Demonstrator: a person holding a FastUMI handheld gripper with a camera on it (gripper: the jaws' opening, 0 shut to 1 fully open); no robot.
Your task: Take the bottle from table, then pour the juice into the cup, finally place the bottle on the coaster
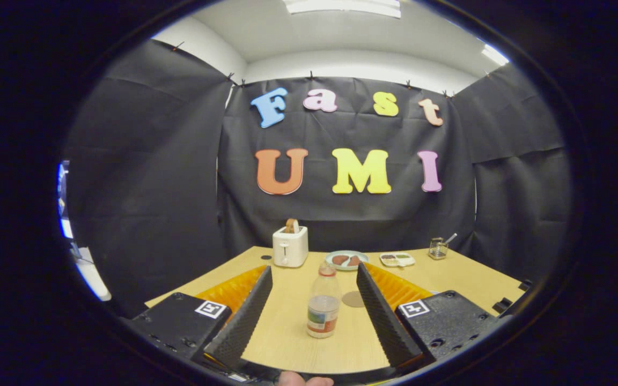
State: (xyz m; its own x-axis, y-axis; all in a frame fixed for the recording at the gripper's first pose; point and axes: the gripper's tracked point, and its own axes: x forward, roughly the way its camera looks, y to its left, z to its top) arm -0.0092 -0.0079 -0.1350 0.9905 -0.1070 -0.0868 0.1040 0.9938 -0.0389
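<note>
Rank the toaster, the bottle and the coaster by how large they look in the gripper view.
1. bottle, standing between the open fingers, nearest the camera, so its lead is unsure
2. toaster
3. coaster

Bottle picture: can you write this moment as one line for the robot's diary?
phase: reaching | gripper: open, empty | bottle: upright on table, between fingers, untouched | coaster: beside bottle, bare
</note>
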